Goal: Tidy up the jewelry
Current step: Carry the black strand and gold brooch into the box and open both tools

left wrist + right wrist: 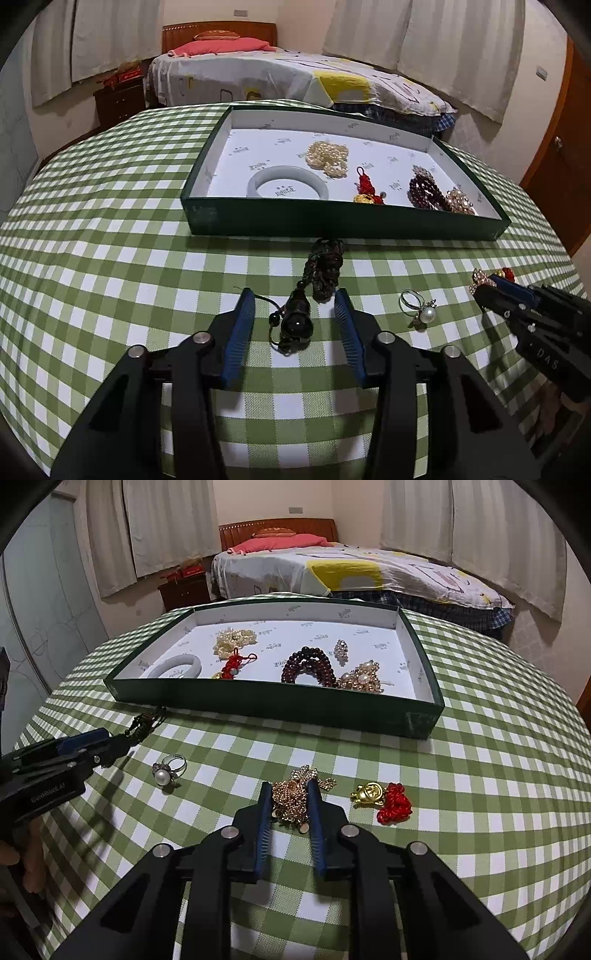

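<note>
In the left wrist view a dark bead pendant [295,325] with a braided cord lies on the checked cloth between the fingers of my left gripper [294,295]. The pads stand apart from it on both sides, so that gripper is open. In the right wrist view my right gripper [289,786] is shut on a gold chain cluster [291,801] that rests on the cloth. A pearl ring [168,771] lies between the two grippers. To the right of the chain lies a gold charm with a red knot [384,797]. Behind them stands the green box [258,701].
The green box [332,221] holds a pale bangle [288,181], a pearl strand [328,155], dark red beads [424,188], a red-knot charm [365,188] and gold pieces. A bed [295,74] stands beyond the table. A hand [22,860] holds the left gripper at the left edge.
</note>
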Demonstrator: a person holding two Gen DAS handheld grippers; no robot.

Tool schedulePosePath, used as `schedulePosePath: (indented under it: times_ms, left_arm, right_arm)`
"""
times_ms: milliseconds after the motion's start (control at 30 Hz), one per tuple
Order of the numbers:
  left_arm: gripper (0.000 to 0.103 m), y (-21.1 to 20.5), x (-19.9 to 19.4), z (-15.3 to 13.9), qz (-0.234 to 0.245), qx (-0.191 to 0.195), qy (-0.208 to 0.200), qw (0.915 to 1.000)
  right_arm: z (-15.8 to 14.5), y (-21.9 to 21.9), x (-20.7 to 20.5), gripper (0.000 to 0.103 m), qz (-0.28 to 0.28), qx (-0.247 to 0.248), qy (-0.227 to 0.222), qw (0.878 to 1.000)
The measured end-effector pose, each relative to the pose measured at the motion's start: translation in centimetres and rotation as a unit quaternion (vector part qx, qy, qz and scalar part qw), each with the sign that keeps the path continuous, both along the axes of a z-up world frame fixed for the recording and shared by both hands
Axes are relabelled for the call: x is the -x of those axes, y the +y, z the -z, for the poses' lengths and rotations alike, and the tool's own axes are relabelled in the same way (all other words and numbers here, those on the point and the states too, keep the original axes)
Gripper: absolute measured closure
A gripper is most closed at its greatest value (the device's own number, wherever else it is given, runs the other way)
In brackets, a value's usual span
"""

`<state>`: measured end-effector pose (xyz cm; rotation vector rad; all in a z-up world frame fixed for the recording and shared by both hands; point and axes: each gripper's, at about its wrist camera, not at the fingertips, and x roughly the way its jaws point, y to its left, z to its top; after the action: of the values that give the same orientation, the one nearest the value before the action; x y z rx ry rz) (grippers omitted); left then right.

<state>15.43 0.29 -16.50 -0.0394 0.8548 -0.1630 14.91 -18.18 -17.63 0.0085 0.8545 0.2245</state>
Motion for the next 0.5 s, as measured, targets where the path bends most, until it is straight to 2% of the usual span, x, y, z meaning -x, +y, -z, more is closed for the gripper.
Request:
schedulePosePath:
  times_ms: [33, 67, 167, 233, 500]
  left_arm:
    - [0.080, -0.1, 0.0, 0.0, 0.003, -0.002, 0.000, 1.0000]
    - [0.083, -0.1, 0.0, 0.0, 0.005, -0.004, 0.000, 1.0000]
    - [0.084, -0.1, 0.0, -0.1, 0.007, 0.002, -0.002, 1.0000]
    - [0.088, -0.2, 0.2, -0.4, 0.009, -0.002, -0.012, 0.9999]
    - [0.088, 0.1, 0.6, -0.8, 0.004, -0.002, -0.018, 0.9998]
  right_arm:
    - [0.0, -0.1, 0.0, 0.084, 0.001, -0.003, 0.000, 1.000]
    - [0.0, -0.1, 0.0, 0.084, 0.002, -0.005, -0.001, 1.000]
    - [-0.1, -0.2, 0.1, 0.084, 0.002, -0.010, -0.003, 1.000]
    - [-0.3, -0.2, 0.2, 0.084, 0.002, -0.013, -0.007, 1.000]
    - [-1.1, -0.4, 0.8, 0.084, 0.005, -0.023, -0.026, 0.999]
